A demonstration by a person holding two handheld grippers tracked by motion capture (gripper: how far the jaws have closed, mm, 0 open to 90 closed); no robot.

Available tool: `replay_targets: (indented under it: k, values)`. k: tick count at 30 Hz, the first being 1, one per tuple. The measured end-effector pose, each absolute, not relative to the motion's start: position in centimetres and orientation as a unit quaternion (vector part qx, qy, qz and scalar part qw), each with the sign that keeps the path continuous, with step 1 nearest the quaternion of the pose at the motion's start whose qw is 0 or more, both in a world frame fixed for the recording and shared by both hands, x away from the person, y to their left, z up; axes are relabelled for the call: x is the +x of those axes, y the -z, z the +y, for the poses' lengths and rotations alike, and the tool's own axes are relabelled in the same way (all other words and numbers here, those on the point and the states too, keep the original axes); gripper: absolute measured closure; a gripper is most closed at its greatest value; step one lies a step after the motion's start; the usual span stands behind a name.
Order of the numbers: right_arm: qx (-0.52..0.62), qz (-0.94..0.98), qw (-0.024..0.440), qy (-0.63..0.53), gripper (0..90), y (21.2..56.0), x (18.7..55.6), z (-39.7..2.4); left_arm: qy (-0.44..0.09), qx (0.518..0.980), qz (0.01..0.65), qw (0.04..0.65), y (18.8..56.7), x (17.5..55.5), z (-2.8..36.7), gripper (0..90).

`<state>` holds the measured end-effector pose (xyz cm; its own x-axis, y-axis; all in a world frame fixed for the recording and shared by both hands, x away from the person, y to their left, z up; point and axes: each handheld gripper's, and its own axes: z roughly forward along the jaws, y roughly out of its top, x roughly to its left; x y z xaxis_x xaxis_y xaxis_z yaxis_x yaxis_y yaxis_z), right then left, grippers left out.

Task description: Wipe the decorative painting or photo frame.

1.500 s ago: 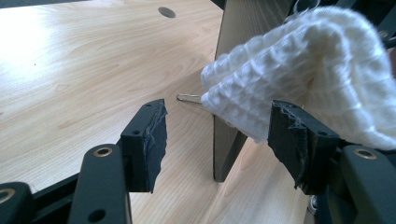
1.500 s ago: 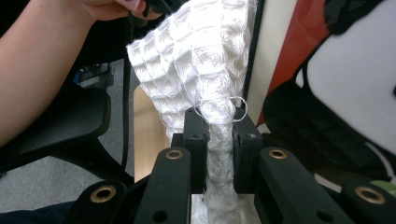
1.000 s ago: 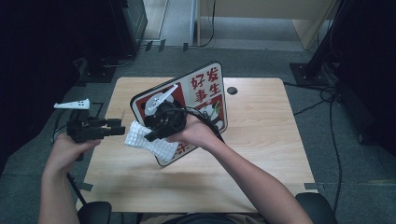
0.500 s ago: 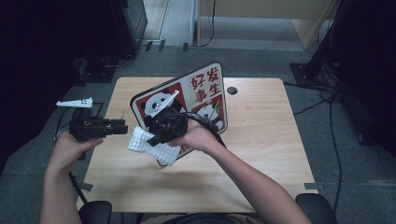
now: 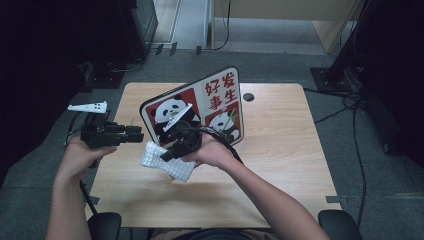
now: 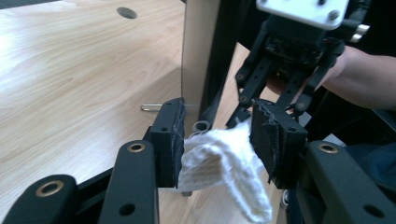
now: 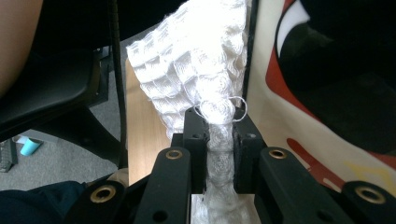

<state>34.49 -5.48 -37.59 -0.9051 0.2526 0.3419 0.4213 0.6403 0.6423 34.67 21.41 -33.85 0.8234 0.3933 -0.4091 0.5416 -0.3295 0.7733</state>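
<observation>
Cloth: white waffle-weave cloth (image 5: 167,161) held above the desk (image 5: 280,150), just in front of the panda board (image 5: 200,107), likely to keep it clear for a two-handed hold.
Right claw: right claw (image 7: 219,135) pressed together on a bunched edge of the cloth, pinching it firmly; rest of the fabric hanging free, so a loose part is offered to the other side.
Left claw: left claw (image 6: 224,140) reaching in level from the left, jaws half spread around a free fold; jaws just been closing, cloth between them; left pad at the fabric, right pad apparently not pressing yet.
Board: propped upright behind, leaning on its stand.
Change from a second ago: cloth and right hand lower, nearer the desk; left jaws narrower than their wide spread.
</observation>
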Motion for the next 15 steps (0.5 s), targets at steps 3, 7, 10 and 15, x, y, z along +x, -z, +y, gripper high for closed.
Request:
replay_targets:
  k: [3,7,10,15]
  values:
    - [-0.190,-0.898,0.113,0.380,80.3,37.9,34.5,-5.6,0.075,0.813,0.286,0.501,33.8,34.8,21.1,55.0]
    - [-0.193,-0.897,0.114,0.382,80.3,38.3,34.4,-5.7,0.076,0.814,0.282,0.502,33.7,35.0,20.6,55.4]
    - [-0.195,-0.896,0.114,0.383,80.3,38.6,34.4,-5.8,0.077,0.816,0.278,0.501,33.6,35.1,20.2,55.4]
    - [-0.197,-0.895,0.114,0.383,80.3,39.1,34.3,-6.0,0.079,0.818,0.277,0.498,33.7,35.4,19.5,55.9]
